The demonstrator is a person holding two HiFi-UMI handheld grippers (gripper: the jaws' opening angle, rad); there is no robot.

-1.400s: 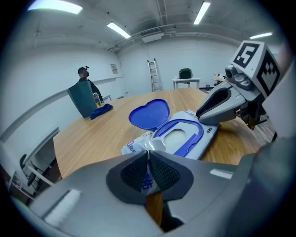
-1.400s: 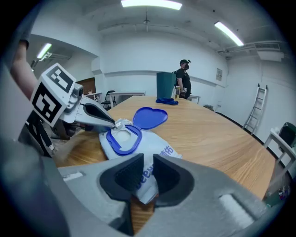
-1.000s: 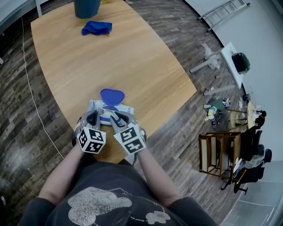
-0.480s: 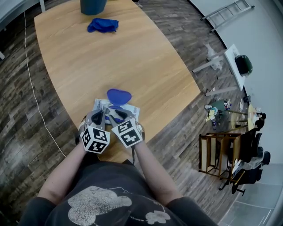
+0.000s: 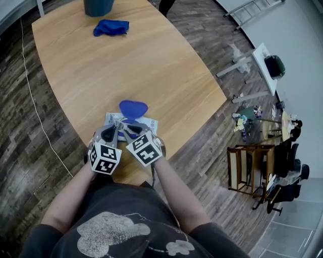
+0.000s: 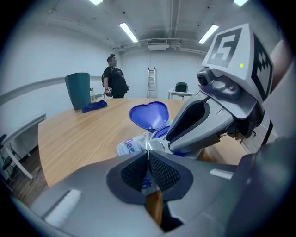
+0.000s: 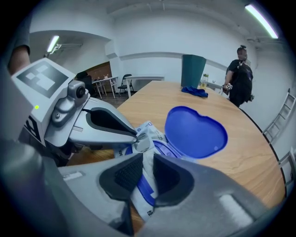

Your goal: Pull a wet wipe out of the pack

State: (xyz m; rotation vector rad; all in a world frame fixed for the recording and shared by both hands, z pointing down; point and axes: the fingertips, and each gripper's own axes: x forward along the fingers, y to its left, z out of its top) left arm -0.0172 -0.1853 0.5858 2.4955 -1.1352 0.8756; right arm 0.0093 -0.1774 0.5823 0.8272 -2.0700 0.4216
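Observation:
A white and blue wet wipe pack (image 5: pixel 145 122) lies near the table's front edge, its blue heart-shaped lid (image 5: pixel 132 108) flipped open. In the head view both grippers bear down on it side by side. My left gripper (image 6: pixel 148 153) is shut, its tips pinching crinkled film of the pack (image 7: pixel 144 141) beside the opening. My right gripper (image 7: pixel 144 172) points steeply down at the opening (image 7: pixel 162 149). Its jaws have just been closing, and a white wipe (image 7: pixel 146 162) fills the narrow gap between the pads.
The wooden table (image 5: pixel 151 65) stretches away from me; its front edge runs just under the grippers. A blue cloth (image 5: pixel 111 27) and a teal bin (image 5: pixel 98 7) sit at the far end. A person (image 6: pixel 114 83) stands beyond the table. A wooden shelf cart (image 5: pixel 250 174) stands on the floor, right.
My right gripper has sunk a little toward the pack's opening. The left gripper has stayed where it was, and the pack and its lid have not moved.

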